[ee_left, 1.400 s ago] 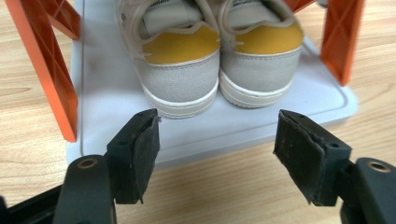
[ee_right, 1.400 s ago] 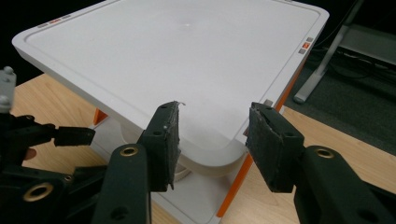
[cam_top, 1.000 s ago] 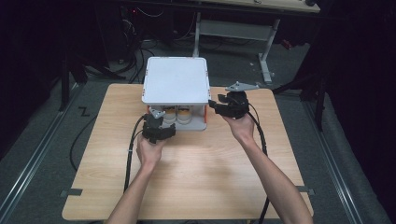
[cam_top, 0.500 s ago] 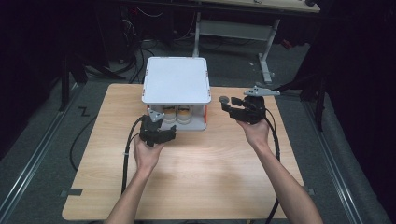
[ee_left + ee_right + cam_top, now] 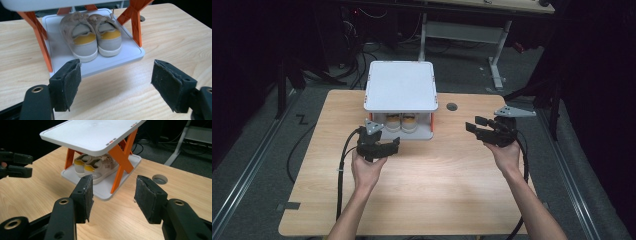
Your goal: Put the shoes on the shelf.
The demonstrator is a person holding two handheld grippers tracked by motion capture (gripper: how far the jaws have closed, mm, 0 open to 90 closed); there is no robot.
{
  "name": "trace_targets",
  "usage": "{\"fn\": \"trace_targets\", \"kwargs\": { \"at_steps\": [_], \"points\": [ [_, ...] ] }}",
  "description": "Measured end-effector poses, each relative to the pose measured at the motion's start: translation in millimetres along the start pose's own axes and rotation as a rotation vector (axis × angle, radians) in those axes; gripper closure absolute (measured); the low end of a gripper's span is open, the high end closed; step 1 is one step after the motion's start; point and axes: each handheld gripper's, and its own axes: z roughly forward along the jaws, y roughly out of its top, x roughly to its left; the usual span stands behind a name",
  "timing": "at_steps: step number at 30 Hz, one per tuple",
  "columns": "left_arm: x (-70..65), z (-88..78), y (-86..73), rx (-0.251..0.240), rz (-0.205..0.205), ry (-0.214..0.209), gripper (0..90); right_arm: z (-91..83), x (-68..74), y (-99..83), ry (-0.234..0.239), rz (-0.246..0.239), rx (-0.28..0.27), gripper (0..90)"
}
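High view shows the little shoes (image 5: 401, 122) on the bottom shelf of the white rack (image 5: 400, 85), in the middle of the worktop (image 5: 437, 190). The left gripper (image 5: 388, 147) sits just below them in the picture. Its jaws have just been opening and hold nothing. The right gripper (image 5: 474, 125) is off to the right, jaws open and empty too. If a jaw bumps an orange leg (image 5: 136, 23), the rack could slide or tip.
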Motion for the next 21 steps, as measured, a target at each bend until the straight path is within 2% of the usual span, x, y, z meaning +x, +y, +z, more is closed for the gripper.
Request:
{"fn": "trace_targets", "kwargs": {
  "at_steps": [4, 9, 21],
  "points": [
    [2.3, -9.4, -6.5, -0.002, -0.006, -0.004, 23.8, -11.3, -2.7, -10.5, 0.001, -0.001, -0.015, 49.1],
    [4.9, -18.3, -11.1, -0.008, -0.016, -0.015, 23.8, -18.5, -5.1, -22.2, 0.007, 0.025, -0.021, 49.2],
    [3.8, -34.4, -21.7, -0.004, 0.006, -0.015, 22.8, -34.6, 1.3, -44.9, 0.016, 0.026, -0.023, 49.5]
  ]
}}
